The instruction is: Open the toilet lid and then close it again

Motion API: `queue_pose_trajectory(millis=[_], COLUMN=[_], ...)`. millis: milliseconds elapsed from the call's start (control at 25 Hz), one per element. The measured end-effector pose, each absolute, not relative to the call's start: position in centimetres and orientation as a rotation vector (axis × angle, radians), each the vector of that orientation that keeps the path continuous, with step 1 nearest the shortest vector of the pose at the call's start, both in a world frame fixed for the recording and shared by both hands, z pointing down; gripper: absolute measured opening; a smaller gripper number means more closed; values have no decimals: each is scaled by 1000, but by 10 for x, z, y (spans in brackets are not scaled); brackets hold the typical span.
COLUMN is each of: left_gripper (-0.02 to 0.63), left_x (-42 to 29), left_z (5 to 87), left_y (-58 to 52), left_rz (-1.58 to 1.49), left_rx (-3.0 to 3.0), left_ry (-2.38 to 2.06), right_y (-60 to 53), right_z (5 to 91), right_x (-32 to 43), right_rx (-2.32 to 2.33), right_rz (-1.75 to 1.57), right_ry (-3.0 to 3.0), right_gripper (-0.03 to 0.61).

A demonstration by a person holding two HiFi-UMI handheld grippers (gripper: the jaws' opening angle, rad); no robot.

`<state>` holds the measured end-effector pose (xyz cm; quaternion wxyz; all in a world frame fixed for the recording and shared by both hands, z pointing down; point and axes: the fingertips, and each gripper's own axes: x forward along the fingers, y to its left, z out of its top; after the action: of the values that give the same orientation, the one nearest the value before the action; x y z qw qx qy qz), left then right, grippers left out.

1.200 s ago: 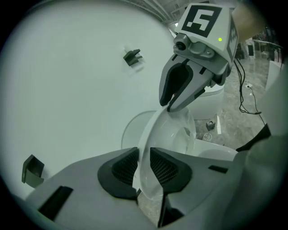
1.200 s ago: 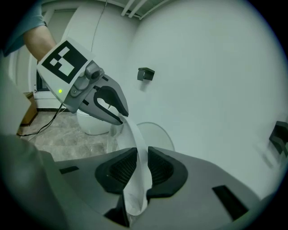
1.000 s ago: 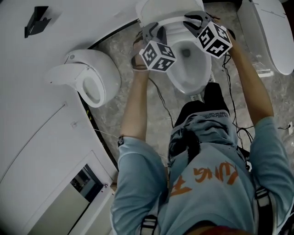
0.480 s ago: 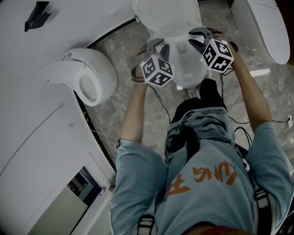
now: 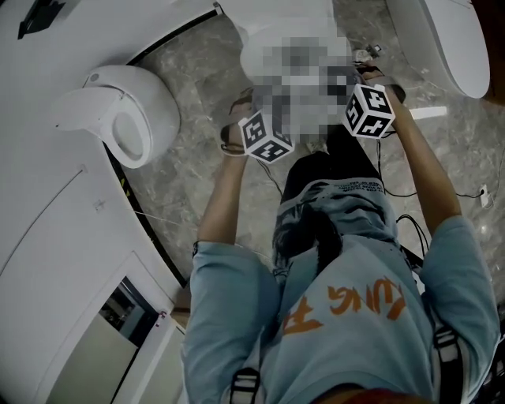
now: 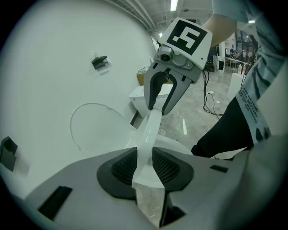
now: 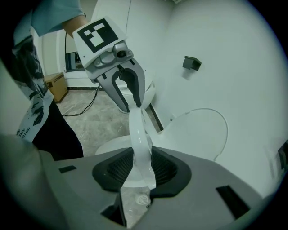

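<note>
The white toilet (image 5: pixel 268 22) stands at the top middle of the head view, with a mosaic patch over most of it. In the left gripper view the toilet lid's thin white rim (image 6: pixel 151 128) runs from between my left gripper's (image 6: pixel 150 157) black pads up to the right gripper (image 6: pixel 162 99), which clasps it further along. The right gripper view mirrors this: the lid rim (image 7: pixel 137 130) lies between my right gripper's (image 7: pixel 143 165) pads and reaches the left gripper (image 7: pixel 129 96). Both pairs of jaws have just been opening slightly, still touching the rim.
A second white toilet (image 5: pixel 118 118) stands at the left by the curved white wall, and another white fixture (image 5: pixel 442 39) at the top right. Cables (image 5: pixel 394 185) trail over the marble floor beside my legs. A black bracket (image 6: pixel 100 61) sticks out of the wall.
Both grippers have swung away from the wall and down, towards me, bringing the lid over the bowl that showed open a second ago.
</note>
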<state>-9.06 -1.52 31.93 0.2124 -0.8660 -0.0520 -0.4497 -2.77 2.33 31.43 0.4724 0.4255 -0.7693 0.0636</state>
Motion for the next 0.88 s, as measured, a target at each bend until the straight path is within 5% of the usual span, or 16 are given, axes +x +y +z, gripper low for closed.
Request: queue_pose_trajectory(millis=[880], left_gripper=[67], left_x=[-148], left_z=[432], left_y=[51], left_rz=[-1422], left_rx=[-2543], left_ry=[-333], right_y=[87], right_z=[447], right_x=[-87], right_rx=[734], right_rz=[294], right_ry=[-1944], right_gripper=[202])
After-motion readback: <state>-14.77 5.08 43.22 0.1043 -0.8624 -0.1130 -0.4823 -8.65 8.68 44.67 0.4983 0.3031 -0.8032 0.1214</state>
